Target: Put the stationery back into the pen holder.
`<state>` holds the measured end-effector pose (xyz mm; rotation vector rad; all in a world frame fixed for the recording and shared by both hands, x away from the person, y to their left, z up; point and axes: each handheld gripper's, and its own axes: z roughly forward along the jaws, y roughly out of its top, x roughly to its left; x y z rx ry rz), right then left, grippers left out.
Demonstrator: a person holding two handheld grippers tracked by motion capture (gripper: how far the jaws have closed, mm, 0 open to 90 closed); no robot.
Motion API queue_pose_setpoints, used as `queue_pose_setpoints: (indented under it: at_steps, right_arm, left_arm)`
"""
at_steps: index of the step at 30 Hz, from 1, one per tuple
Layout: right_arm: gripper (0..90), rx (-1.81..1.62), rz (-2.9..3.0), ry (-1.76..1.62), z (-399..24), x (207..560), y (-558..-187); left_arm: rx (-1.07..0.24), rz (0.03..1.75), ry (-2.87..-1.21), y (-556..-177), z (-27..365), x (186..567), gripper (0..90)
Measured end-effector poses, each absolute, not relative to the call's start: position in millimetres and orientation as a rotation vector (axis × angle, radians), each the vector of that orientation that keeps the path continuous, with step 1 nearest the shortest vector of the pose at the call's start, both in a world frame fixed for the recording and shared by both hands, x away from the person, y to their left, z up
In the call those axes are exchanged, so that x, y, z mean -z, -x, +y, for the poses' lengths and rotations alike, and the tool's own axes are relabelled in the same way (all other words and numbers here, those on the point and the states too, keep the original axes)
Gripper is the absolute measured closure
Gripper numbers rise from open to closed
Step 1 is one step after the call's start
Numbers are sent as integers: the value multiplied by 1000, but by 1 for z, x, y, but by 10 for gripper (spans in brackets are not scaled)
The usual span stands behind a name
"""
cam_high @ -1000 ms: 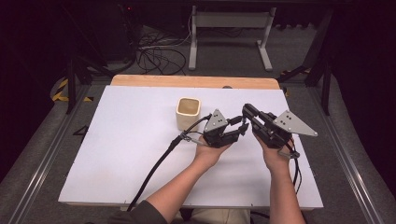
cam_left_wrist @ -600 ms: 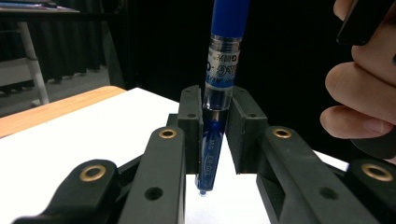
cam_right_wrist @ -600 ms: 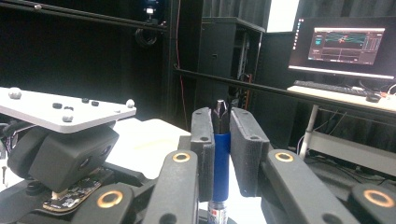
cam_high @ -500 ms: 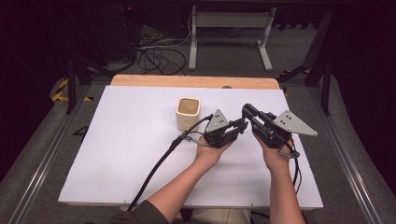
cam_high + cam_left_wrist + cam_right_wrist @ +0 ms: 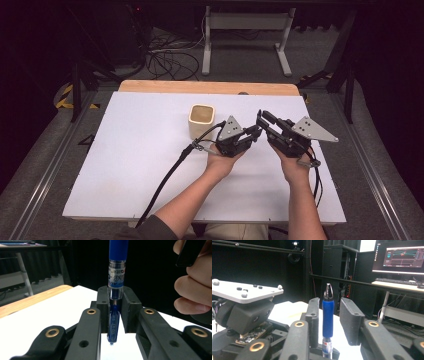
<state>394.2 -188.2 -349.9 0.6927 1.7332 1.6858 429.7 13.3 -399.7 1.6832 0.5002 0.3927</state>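
Observation:
A blue gel pen [image 5: 115, 277] stands upright between my two grippers, which meet tip to tip over the white table [image 5: 125, 165]. My left gripper [image 5: 115, 312] is shut on the pen's clear lower barrel, both pads pressing on it. My right gripper [image 5: 328, 322] has the pen's blue rubber grip [image 5: 328, 315] between its jaws; they have just been opening, and a gap shows on each side of the pen. From above, the left gripper [image 5: 251, 134] and right gripper [image 5: 262, 120] sit at the table's middle right.
A beige square cup [image 5: 201, 120] stands just left of the grippers. The left gripper's cable [image 5: 170, 175] trails toward the front edge. The table's wooden strip [image 5: 210, 87] lies at the back. A monitor [image 5: 402, 257] stands off the table.

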Motion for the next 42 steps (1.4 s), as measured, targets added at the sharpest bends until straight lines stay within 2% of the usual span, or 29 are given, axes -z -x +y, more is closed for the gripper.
queue_pose_setpoints:
  at_steps: [24,34,42]
  right_arm:
    - [384,-1722,1784,-756,-199,353,-402]
    - [276,-1727,1801,-791,-199,354,-405]
    - [228,-1707,1819,-796,-198,355,-404]
  left_arm:
    - [-468,535,-1661,-438,43,377,791]
    - [-493,540,-1647,-439,55,369,791]
    - [-527,539,-1638,-439,62,359,791]
